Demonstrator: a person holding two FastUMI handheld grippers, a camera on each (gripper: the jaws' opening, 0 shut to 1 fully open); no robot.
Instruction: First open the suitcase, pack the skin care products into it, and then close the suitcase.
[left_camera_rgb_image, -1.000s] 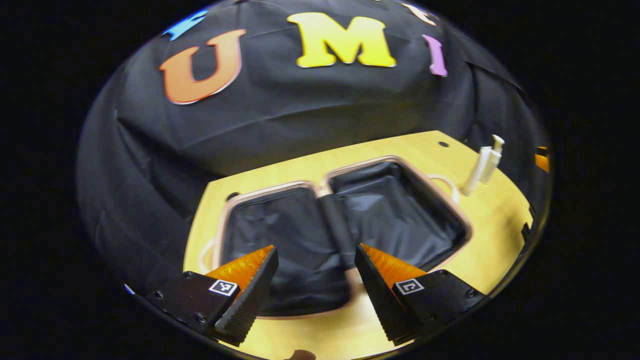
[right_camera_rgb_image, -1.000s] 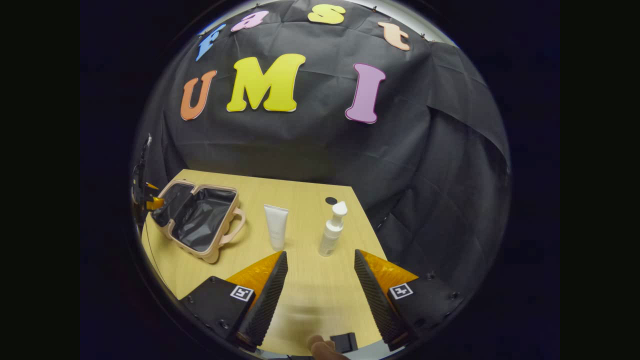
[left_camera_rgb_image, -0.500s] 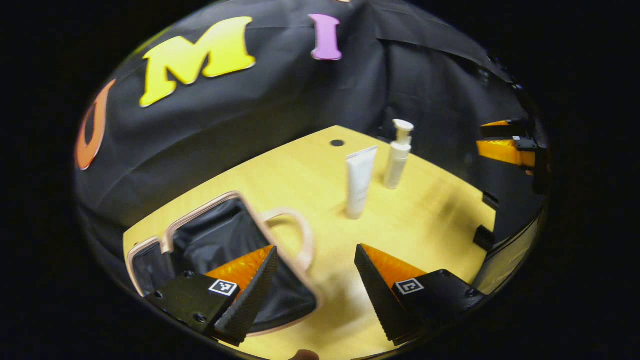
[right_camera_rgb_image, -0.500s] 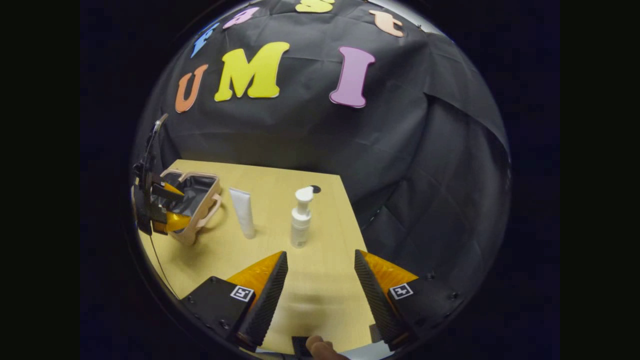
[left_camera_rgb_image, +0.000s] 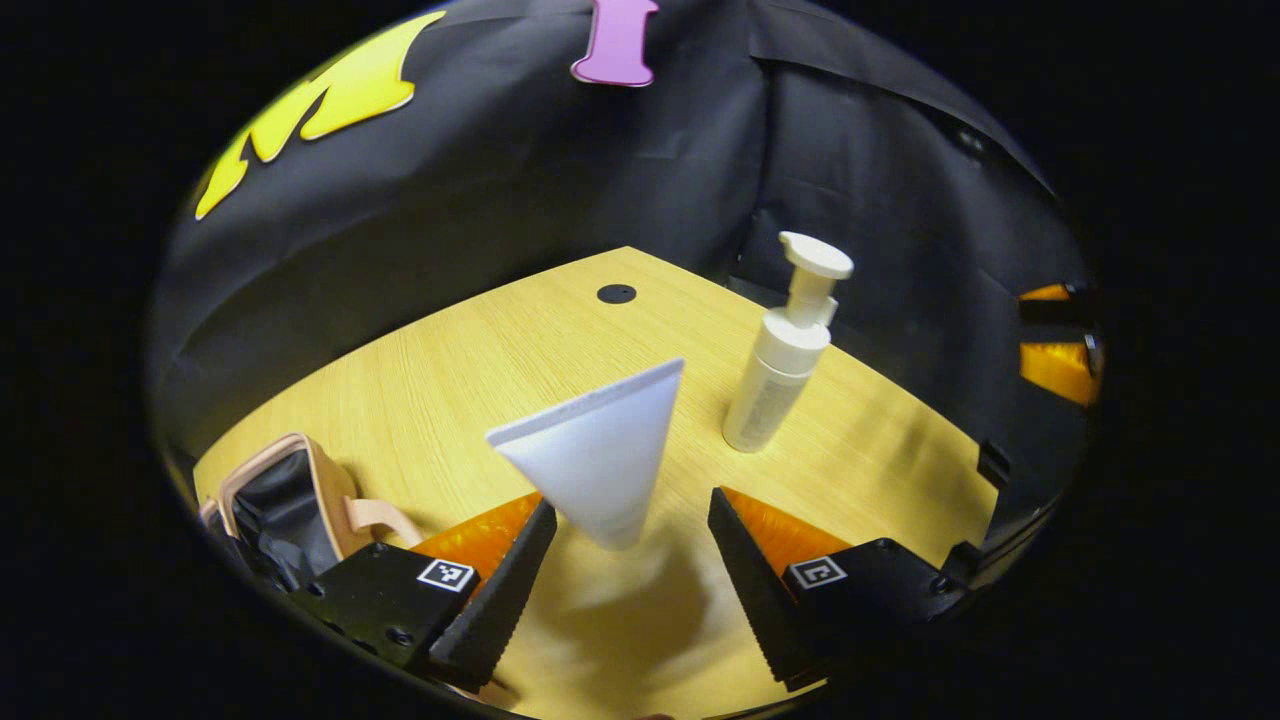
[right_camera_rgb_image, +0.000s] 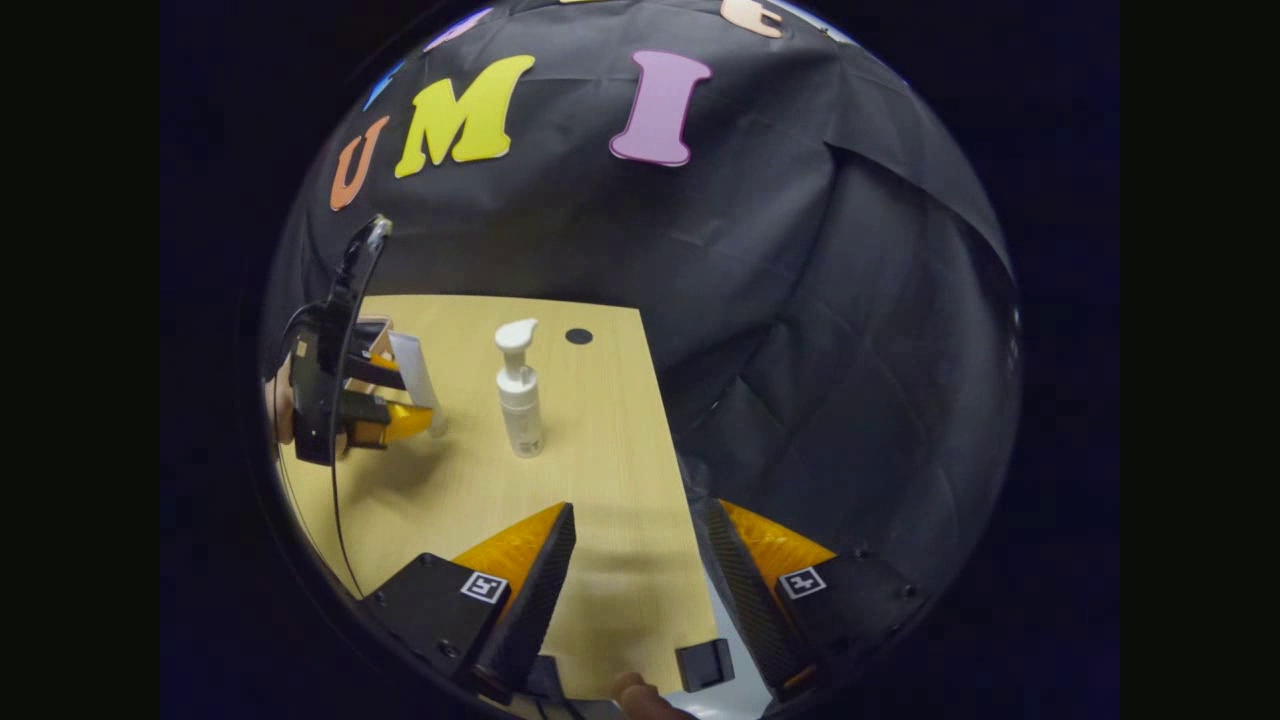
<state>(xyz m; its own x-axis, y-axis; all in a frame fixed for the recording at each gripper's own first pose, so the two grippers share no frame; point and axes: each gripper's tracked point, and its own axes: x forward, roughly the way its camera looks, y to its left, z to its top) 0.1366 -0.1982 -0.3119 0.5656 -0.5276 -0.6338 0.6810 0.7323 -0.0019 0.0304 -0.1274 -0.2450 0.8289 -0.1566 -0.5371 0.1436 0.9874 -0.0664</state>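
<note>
A white tube (left_camera_rgb_image: 598, 462) stands on its cap on the wooden table (left_camera_rgb_image: 470, 360), its lower end between the fingers of my open left gripper (left_camera_rgb_image: 630, 500), with a gap on each side. To its right stands a white pump bottle (left_camera_rgb_image: 785, 360). The open pink suitcase (left_camera_rgb_image: 285, 500) with black lining lies at the lower left. In the right gripper view my right gripper (right_camera_rgb_image: 640, 508) hangs open over the table's right front edge, with nothing between its fingers. Farther off there, the left gripper (right_camera_rgb_image: 405, 400) flanks the tube (right_camera_rgb_image: 415, 368), left of the pump bottle (right_camera_rgb_image: 520, 400).
A hand (right_camera_rgb_image: 280, 400) holds the left gripper, whose cable rises above it. A round dark hole (left_camera_rgb_image: 616, 293) sits near the table's far corner. A small black block (right_camera_rgb_image: 705, 665) is at the table's near edge. The other gripper (left_camera_rgb_image: 1055, 340) shows at the far right.
My left gripper has swung right from above the open suitcase to the white tube, which now stands between its fingers. The right gripper has drifted toward the table's right edge.
</note>
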